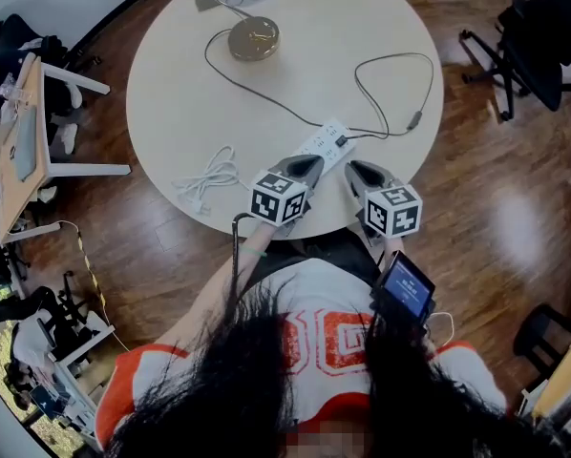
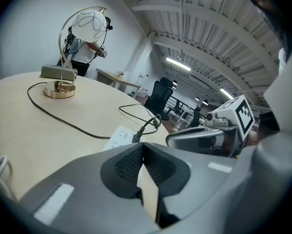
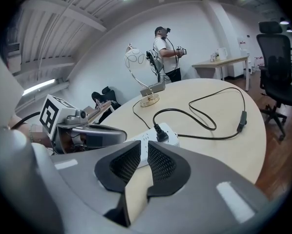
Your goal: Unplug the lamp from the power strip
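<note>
Two grippers hover over the near rim of the round surface (image 1: pixel 266 84), one either side of the white power strip (image 1: pixel 328 143). The left gripper (image 1: pixel 309 165) sits at about 7 o'clock of the strip. In its own view its fingers (image 2: pixel 129 162) meet at the tips, closed on nothing, with the strip just past them. The right gripper (image 1: pixel 357 172) sits at about 5 o'clock of the strip. Its fingers (image 3: pixel 160 162) stand a narrow gap apart and empty, and the strip shows through that gap without being touched. A black plug (image 1: pixel 341 141) is still seated in the strip. The lamp (image 1: pixel 254 38) stands well away, at 11 o'clock on the surface. A coiled white cable (image 1: pixel 209 179) lies at 8 o'clock near the rim.
</note>
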Action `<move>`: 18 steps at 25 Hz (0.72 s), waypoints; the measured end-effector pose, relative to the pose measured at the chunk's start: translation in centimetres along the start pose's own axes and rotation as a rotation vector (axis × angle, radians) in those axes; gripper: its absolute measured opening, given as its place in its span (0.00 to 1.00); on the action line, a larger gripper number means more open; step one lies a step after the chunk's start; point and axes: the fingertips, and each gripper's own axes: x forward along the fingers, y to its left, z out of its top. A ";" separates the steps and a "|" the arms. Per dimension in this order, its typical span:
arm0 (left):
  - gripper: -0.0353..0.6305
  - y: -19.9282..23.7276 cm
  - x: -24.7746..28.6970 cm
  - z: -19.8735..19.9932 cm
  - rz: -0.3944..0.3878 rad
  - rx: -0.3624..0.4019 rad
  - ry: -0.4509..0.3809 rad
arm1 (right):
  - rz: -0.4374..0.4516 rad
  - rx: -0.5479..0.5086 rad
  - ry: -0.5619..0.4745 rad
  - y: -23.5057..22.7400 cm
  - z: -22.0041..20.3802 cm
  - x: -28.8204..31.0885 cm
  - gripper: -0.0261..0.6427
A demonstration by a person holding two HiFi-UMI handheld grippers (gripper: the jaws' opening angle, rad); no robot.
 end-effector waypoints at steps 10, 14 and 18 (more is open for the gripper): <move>0.05 1.1 3.3 0.0 0.051 0.074 0.096 | 0.003 0.003 0.007 -1.4 0.1 0.6 0.11; 0.05 1.8 3.6 -0.7 0.079 0.065 0.129 | 0.005 -0.001 0.017 -1.7 0.0 1.0 0.11; 0.05 2.0 3.6 -1.3 0.093 0.065 0.160 | -0.005 -0.017 0.025 -2.0 0.0 1.4 0.14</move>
